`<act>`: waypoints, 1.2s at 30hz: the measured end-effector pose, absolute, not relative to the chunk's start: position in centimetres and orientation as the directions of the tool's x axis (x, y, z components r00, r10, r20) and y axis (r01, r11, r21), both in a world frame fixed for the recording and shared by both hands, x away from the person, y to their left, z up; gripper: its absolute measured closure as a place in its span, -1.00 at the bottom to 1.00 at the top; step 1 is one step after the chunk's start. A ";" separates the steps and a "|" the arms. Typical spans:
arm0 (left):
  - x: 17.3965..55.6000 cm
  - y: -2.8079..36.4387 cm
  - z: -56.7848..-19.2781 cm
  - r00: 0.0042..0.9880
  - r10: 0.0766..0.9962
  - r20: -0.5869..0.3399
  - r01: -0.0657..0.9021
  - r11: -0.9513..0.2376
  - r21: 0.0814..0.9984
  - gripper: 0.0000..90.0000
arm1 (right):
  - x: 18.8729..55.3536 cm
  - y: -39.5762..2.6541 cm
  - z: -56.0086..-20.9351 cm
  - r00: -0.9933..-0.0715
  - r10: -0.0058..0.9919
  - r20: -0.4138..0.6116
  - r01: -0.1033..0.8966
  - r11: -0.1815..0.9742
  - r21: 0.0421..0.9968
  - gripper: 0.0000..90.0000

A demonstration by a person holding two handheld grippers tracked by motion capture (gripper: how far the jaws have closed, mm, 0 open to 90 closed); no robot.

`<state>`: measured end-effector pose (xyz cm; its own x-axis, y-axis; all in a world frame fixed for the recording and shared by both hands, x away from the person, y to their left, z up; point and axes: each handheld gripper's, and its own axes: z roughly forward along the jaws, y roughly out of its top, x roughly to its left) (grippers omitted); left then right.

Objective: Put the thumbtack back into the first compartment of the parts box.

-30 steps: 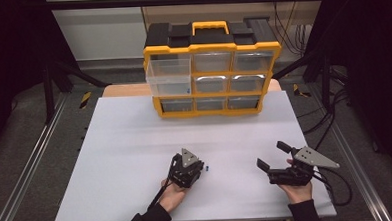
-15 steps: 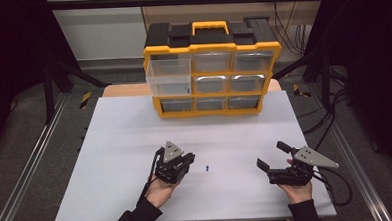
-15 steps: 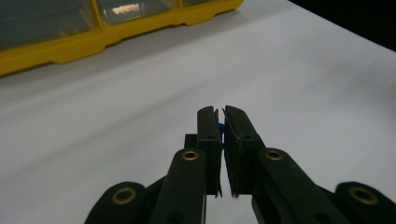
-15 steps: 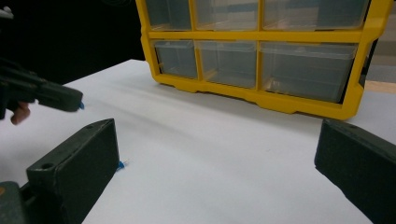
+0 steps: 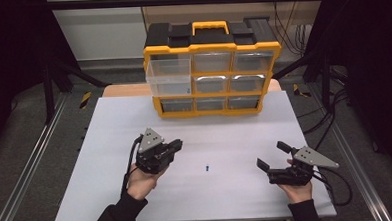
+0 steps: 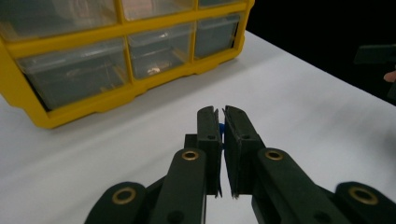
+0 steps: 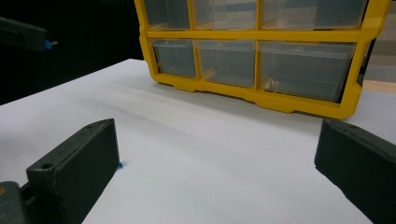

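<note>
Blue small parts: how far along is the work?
Done: a left drawer of the yellow organizer stands pulled out. In hand: the left gripper is shut on one small blue part. Left: a second blue part lies on the table, and the right gripper is open.

The white table (image 5: 134,123) is lying open across most of its middle, giving a gripper free passage from 6 o'clock up toward 12. At 12 o'clock the yellow organizer (image 5: 212,69) is blocking the far edge, and its clear drawer (image 5: 168,76) at the upper left is sticking out toward the near side, narrowing the room there. A small blue piece (image 5: 207,167) is lying alone near the centre. The left gripper (image 5: 174,146) is occupying the 8 o'clock area, the right gripper (image 5: 272,156) the 4 o'clock area, with a wide bare lane running between them.
</note>
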<state>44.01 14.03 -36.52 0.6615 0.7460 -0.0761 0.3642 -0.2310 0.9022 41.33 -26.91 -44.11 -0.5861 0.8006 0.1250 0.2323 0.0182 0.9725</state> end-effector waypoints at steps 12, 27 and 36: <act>45.1 15.5 -30.7 0.655 0.756 -0.010 0.275 -0.226 0.934 0.88 | 41.3 -27.0 -44.1 -0.585 0.802 0.120 0.228 0.020 0.974 -0.99; 48.0 15.2 -25.2 0.645 0.762 0.052 0.227 -0.257 0.939 0.88 | 41.3 -27.0 -44.0 -0.585 0.802 0.125 0.233 0.018 0.972 -0.99; 49.7 15.1 -22.8 0.625 0.777 0.075 0.198 -0.251 0.948 0.88 | 41.3 -27.0 -44.1 -0.587 0.800 0.124 0.231 0.019 0.973 -0.99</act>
